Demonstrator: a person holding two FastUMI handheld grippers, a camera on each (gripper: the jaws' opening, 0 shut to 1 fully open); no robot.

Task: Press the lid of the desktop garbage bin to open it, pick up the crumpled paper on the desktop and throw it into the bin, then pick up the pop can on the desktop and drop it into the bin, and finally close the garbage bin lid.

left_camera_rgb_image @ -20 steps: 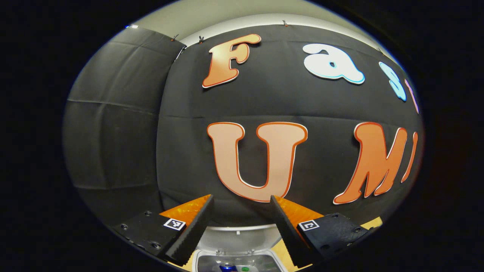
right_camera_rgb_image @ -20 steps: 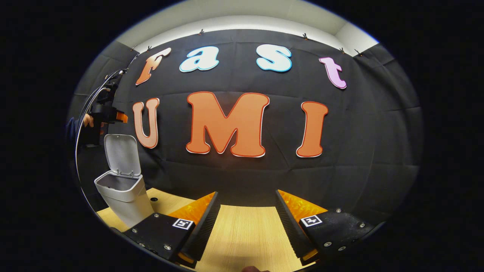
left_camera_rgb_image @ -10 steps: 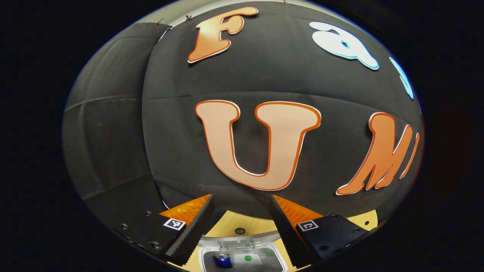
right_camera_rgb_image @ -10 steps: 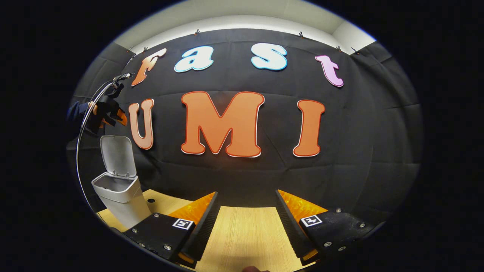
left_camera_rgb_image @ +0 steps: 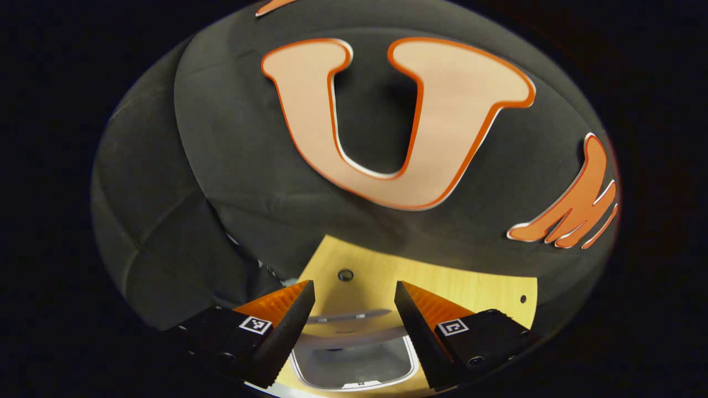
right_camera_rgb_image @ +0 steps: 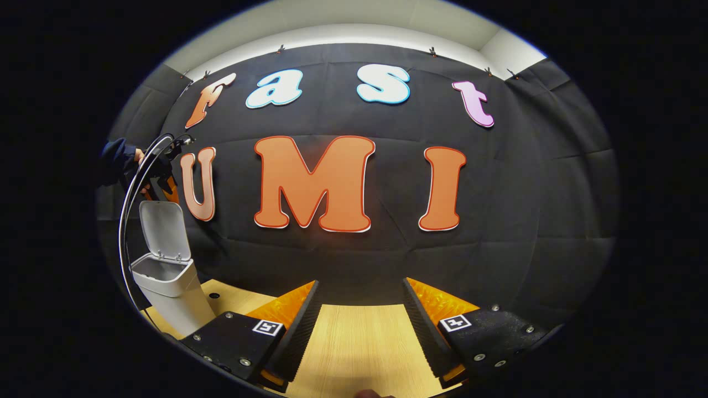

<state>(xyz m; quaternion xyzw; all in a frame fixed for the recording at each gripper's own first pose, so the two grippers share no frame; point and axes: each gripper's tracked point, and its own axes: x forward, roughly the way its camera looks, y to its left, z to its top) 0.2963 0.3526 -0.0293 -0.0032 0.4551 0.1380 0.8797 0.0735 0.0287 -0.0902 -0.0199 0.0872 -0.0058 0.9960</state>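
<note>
The white desktop bin (right_camera_rgb_image: pixel 168 284) stands at the table's left end with its lid (right_camera_rgb_image: pixel 160 224) raised upright. My left gripper (right_camera_rgb_image: pixel 161 179) hangs just above the lid's top edge, held by a hand in a dark sleeve (right_camera_rgb_image: pixel 117 155). In the left gripper view, my left gripper (left_camera_rgb_image: pixel 354 287) is open and tipped downward. The lid's thin top edge (left_camera_rgb_image: pixel 348 317) lies between its fingers, which do not touch it. A pale rounded part of the bin (left_camera_rgb_image: pixel 354 365) lies below that edge. My right gripper (right_camera_rgb_image: pixel 358 301) is open over the wooden table (right_camera_rgb_image: pixel 354 342) and holds nothing.
The table (left_camera_rgb_image: pixel 431 287) has a small round hole (left_camera_rgb_image: pixel 345 275) behind the bin. The booth's black cloth wall stands close behind the table. A cable (right_camera_rgb_image: pixel 128 221) arcs down from the left gripper beside the bin.
My left gripper has moved forward over the lid and tipped downward. The bin's inside with the blue can has gone out of its view. My right gripper has barely moved.
</note>
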